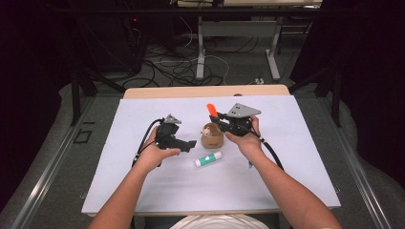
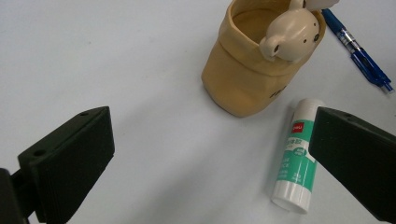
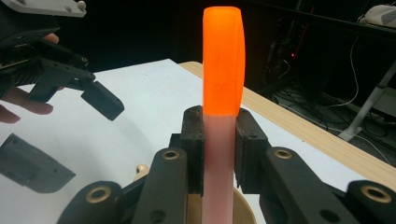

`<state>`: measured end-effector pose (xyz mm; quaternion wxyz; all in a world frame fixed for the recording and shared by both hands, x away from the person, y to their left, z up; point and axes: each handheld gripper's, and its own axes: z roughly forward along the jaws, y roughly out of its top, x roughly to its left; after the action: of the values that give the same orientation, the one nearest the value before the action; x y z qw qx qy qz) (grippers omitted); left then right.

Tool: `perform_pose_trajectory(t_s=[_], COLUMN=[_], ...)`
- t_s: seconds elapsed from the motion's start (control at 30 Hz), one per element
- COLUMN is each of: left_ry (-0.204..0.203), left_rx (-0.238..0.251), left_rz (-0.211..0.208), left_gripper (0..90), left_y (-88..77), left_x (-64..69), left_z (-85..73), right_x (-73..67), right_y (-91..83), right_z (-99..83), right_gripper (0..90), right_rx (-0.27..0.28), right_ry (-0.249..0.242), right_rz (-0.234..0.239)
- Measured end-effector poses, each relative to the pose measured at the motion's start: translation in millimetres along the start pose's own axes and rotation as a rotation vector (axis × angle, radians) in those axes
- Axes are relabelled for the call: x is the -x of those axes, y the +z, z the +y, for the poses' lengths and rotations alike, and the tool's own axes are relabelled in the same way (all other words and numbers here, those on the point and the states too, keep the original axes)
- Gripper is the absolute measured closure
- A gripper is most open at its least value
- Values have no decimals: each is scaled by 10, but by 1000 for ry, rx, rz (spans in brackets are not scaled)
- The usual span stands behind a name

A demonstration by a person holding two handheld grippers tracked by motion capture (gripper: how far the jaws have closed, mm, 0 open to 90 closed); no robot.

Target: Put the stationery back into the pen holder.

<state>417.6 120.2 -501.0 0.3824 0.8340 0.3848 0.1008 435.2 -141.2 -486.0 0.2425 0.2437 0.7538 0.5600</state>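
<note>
Right gripper (image 1: 220,119) is clamping a translucent marker with an orange cap (image 3: 219,116), jaws closed tight on the barrel, cap end sticking up. It is hanging directly over the tan bear-shaped ceramic pen holder (image 1: 211,136); in the right gripper view the holder's rim is showing just under the jaws. Looks like the marker is going into the holder.

Left gripper (image 2: 205,158) is standing wide open, holding nothing, hovering just left of the holder.

Risks:
- Marker is gripped low on the barrel, so the lower end is hidden. If it is off-centre it is likely catching the rim or the bear head (image 2: 292,35) and tipping the holder.
- Releasing too high, the marker could bounce out or knock the holder over.
- The white-and-green glue stick (image 1: 208,159) is lying just in front of the holder, so a tipped holder would be rolling it.

Room: the white mat (image 1: 143,191) is giving open space left and in front. A blue pen (image 2: 357,51) is lying close on the holder's other side. The wooden table edge (image 1: 205,90) behind is near.
</note>
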Motion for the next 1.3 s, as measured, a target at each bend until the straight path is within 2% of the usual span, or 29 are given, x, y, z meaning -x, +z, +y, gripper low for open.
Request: perform_pose_trajectory(t_s=[0.13, 0.23, 0.37, 0.7, 0.8, 1.0, 1.2, 1.3], left_ry=[-10, 5, 2, 14, 14, 4, 14, 12], left_rx=[9, 9, 13, 2, -2, -7, -18, -23], left_rz=[-1, 5, -3, -4, -10, -19, -14, -20], left_gripper=[7, 11, 22, 30, 32, 41, 44, 45], left_y=[9, 13, 26, 46, 58, 70, 79, 88], left_x=[10, 35, 65, 70, 78, 87, 81, 86], left_z=[-11, -11, -15, -32, -39, -44, -48, -54], right_x=[1, -3, -6, 8, 20, 35, 52, 72], right_y=[36, 62, 100, 185, 194, 206, 204, 197], right_z=[-44, -71, -101, -178, -194, -213, -220, -218], right_gripper=[769, 768, 768, 767, 765, 757, 707, 636], right_rx=[-1, -4, -10, -44, -72, -77, -96, -77], right_ry=[9, 13, 22, 22, 24, 30, 32, 63], right_rz=[-6, -16, -18, -15, -19, -20, -25, -39])
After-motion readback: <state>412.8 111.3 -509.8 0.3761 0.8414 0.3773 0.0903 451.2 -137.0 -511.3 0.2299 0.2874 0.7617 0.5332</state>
